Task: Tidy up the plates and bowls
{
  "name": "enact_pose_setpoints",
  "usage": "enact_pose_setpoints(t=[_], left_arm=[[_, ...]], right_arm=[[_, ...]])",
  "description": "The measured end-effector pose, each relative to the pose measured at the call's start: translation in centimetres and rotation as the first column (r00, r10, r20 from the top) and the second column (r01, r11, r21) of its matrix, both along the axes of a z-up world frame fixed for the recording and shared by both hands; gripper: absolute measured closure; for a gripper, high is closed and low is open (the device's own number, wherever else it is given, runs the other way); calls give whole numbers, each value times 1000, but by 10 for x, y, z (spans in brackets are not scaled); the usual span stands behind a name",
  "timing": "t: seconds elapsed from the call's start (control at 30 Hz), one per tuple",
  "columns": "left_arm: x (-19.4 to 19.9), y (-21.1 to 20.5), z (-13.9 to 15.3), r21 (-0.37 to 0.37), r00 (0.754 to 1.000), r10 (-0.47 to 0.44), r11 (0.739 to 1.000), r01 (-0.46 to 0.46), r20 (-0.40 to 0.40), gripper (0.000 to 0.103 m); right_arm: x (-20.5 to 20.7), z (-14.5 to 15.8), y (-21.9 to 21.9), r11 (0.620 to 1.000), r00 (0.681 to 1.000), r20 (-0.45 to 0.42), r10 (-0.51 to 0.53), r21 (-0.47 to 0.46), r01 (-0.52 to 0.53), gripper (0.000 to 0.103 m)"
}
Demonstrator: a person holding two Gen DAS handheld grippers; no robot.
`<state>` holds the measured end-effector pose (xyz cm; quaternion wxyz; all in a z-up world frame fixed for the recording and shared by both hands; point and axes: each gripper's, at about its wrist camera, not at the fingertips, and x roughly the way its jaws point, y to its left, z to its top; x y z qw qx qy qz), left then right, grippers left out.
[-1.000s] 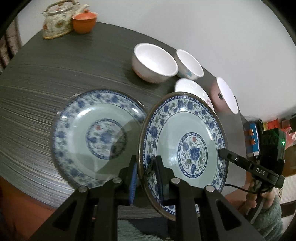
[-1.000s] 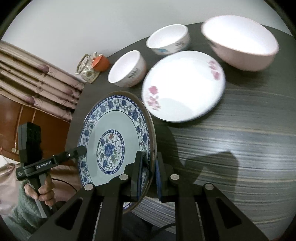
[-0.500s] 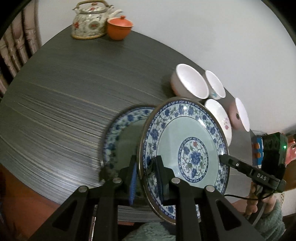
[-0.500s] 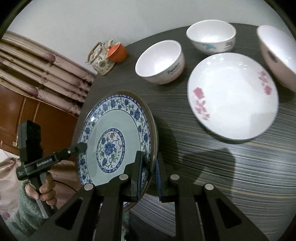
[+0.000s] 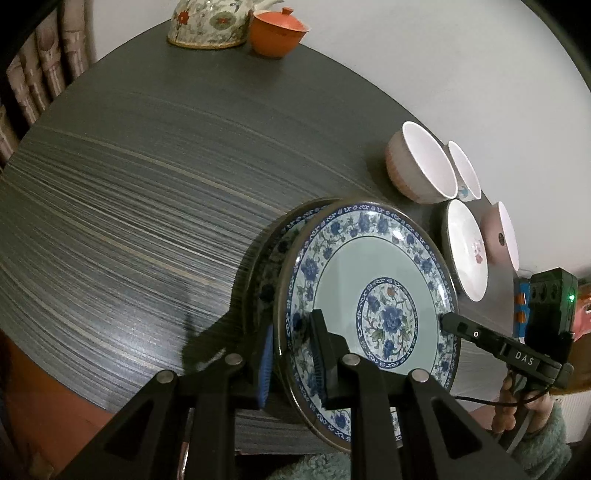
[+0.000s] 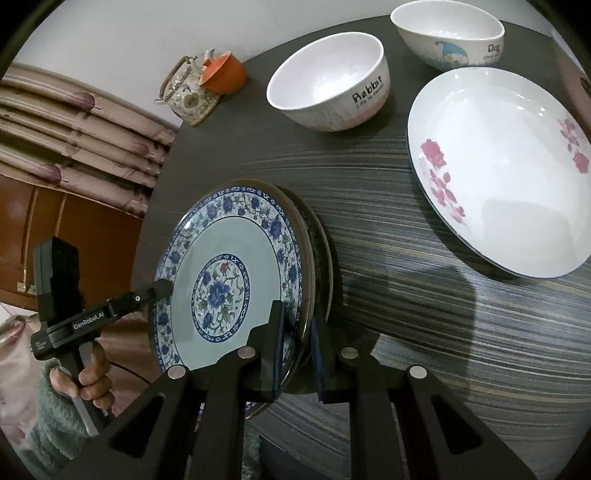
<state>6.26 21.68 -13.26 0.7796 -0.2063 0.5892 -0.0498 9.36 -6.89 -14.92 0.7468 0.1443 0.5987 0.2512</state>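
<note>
Right now both grippers are clamping one blue plate (image 5: 369, 291) by opposite edges, holding it tilted w/ its face toward the cams. L gripper (image 5: 291, 354) is pinching the near rim, jaws narrow, one finger behind the plate & one on its face. R gripper (image 6: 295, 350) is doing the same on its side, jaws narrow on the rim; its tip is also showing in the left view at the plate's right edge. A 2nd blue plate (image 5: 280, 236) is sitting right behind the held one on the table (image 5: 147, 184), only a dark sliver of rim peeking out; can't tell if the two are touching. In the right view that 2nd plate is showing as a thin edge just beyond the held one.

Well apart, at the table's far side: a rose plate (image 6: 498, 173) lying flat, a "Rabbit" bowl (image 6: 328, 81) just beside it, a "Dog" bowl (image 6: 448, 35) near both, & a pink bowl (image 5: 502, 236) at the table edge beside the rose plate. A teapot (image 5: 210, 22) & an orange cup (image 5: 277, 31) are standing together at the far rim. The person's hand (image 6: 92, 373) is gripping the L handle.
</note>
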Motion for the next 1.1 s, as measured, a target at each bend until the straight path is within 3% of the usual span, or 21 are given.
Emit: enact_pose_setpoints(t=[0.5, 0.77, 1.1], left_arm=[[13, 3, -20, 3, 999, 14, 1000, -13, -38, 83], [15, -2, -17, 42, 999, 12, 999, -10, -38, 82], [18, -11, -21, 109, 998, 34, 994, -27, -58, 78]], right_arm=[[9, -14, 12, 999, 1000, -12, 2, -32, -2, 89], [8, -13, 18, 998, 1000, 0, 0, -69, 0, 87], [7, -9, 40, 980, 1000, -8, -7, -199, 5, 82]])
